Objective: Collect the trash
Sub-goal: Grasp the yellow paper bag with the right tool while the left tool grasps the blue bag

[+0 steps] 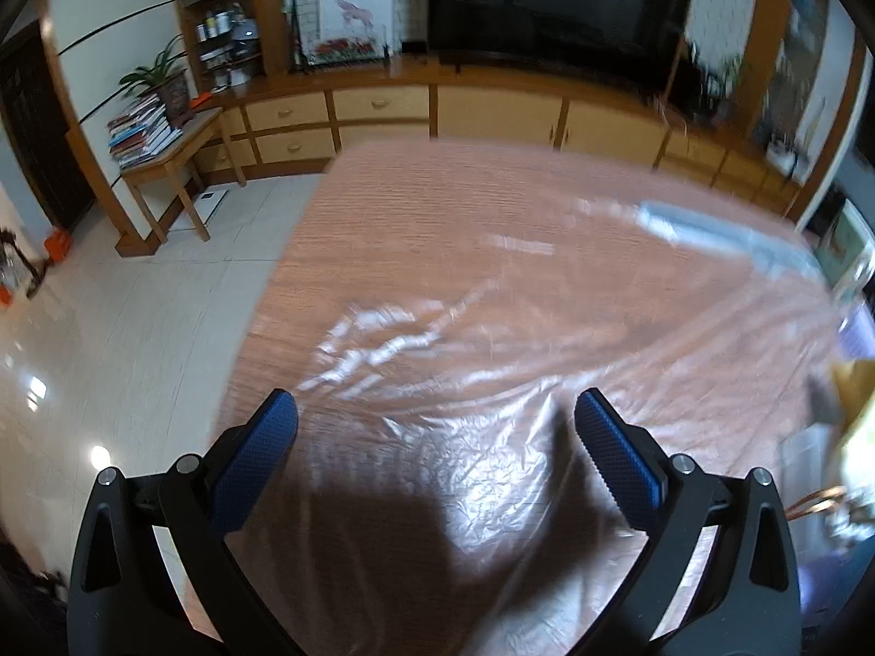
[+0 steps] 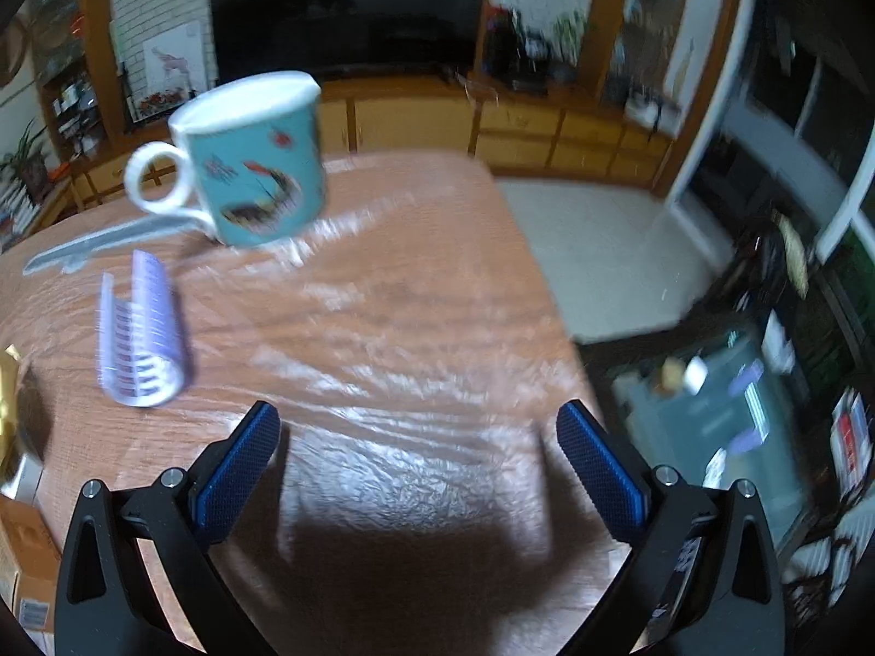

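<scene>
My left gripper (image 1: 435,410) is open and empty above the wooden table (image 1: 437,229), which is covered in clear plastic. My right gripper (image 2: 418,426) is open and empty above the same table (image 2: 415,284). In the right wrist view a curled purple-printed wrapper (image 2: 142,350) lies on the table at the left, apart from the gripper. A grey flat strip (image 2: 104,243) lies behind it; it also shows in the left wrist view (image 1: 727,235). A gold wrapper (image 2: 8,377) sits at the left edge, and a yellow piece (image 1: 853,399) shows at the right edge in the left wrist view.
A teal mug (image 2: 257,158) with a white handle stands on the table at the far left. A grey bin (image 2: 705,410) holding several scraps stands on the floor right of the table. A cardboard box (image 2: 22,557) sits at lower left. A TV cabinet (image 1: 492,109) runs behind.
</scene>
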`<state>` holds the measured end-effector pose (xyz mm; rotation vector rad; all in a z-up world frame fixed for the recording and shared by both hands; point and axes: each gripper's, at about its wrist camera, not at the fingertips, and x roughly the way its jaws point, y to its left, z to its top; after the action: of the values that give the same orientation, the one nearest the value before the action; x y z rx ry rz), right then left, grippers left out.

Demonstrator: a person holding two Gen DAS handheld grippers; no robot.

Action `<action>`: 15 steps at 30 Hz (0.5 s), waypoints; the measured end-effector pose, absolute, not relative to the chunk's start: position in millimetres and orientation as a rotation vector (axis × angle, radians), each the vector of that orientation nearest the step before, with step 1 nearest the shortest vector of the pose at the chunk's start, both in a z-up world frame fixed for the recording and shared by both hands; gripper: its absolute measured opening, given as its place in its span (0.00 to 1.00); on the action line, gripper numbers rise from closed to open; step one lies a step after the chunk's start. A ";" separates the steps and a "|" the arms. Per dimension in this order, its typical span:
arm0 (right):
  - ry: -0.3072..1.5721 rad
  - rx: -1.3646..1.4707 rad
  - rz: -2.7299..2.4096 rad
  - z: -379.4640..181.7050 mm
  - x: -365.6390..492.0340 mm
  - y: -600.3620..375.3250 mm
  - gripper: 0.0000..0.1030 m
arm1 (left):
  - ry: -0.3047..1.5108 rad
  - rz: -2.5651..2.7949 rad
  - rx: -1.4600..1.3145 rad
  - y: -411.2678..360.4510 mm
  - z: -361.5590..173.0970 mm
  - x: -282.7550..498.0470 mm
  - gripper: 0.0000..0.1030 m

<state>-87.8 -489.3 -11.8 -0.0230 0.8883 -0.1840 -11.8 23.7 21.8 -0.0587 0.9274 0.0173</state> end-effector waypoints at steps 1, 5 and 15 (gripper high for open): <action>0.867 -0.035 -0.167 -2.3 -90.8 -483.7 0.96 | 0.904 0.008 -0.085 28.8 33.8 -17.6 0.99; 0.811 -0.054 -0.066 29.7 -99.9 -461.7 0.96 | 0.843 -0.074 -0.114 28.9 70.9 -31.6 0.99; 0.794 -0.031 0.202 63.0 -103.5 -393.2 0.96 | 0.855 -0.471 -0.108 -36.8 106.6 -120.8 0.99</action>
<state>-103.5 -393.2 63.0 -0.0311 0.7937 0.2023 -120.8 -36.8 106.6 -0.1080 0.8552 -0.4710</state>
